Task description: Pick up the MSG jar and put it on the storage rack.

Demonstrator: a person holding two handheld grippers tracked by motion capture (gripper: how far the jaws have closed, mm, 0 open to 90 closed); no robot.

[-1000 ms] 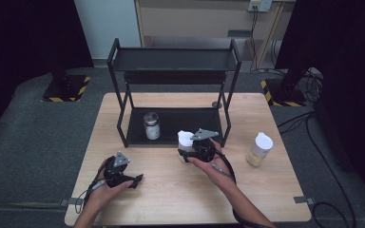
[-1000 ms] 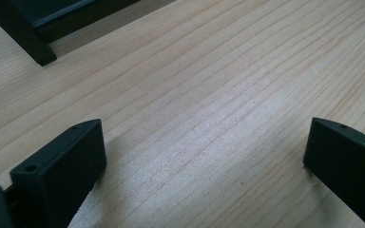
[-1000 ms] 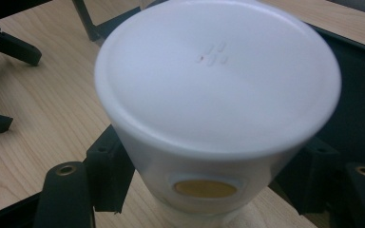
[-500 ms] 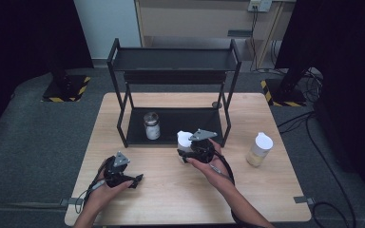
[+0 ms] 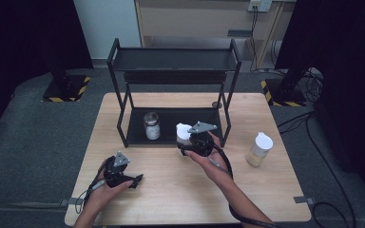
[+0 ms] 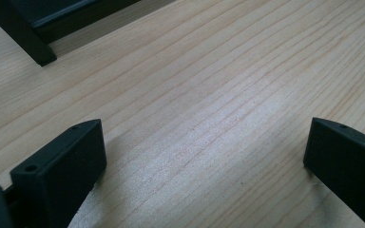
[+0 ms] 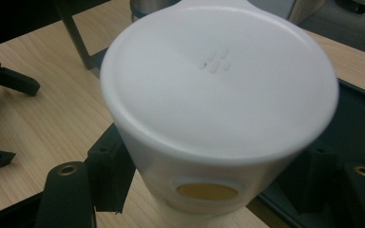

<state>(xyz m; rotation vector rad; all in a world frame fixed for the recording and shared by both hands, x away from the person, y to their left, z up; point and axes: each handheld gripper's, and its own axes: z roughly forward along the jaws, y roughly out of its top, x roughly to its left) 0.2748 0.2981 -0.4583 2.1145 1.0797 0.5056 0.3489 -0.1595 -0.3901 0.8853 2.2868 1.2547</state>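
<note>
The white-lidded jar sits clamped between the jaws of the right gripper at the front edge of the black rack's lower shelf, its contents hidden by the lid. A second jar stands on that shelf's left part, and a bottle near the table's right edge. The left gripper rests on the table near its front left corner, jaws wide apart and holding nothing.

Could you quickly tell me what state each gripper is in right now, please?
Left gripper: open, nothing between the jaws, over the bare table.
Right gripper: closed on the white-lidded jar at the rack's lower shelf.
</note>
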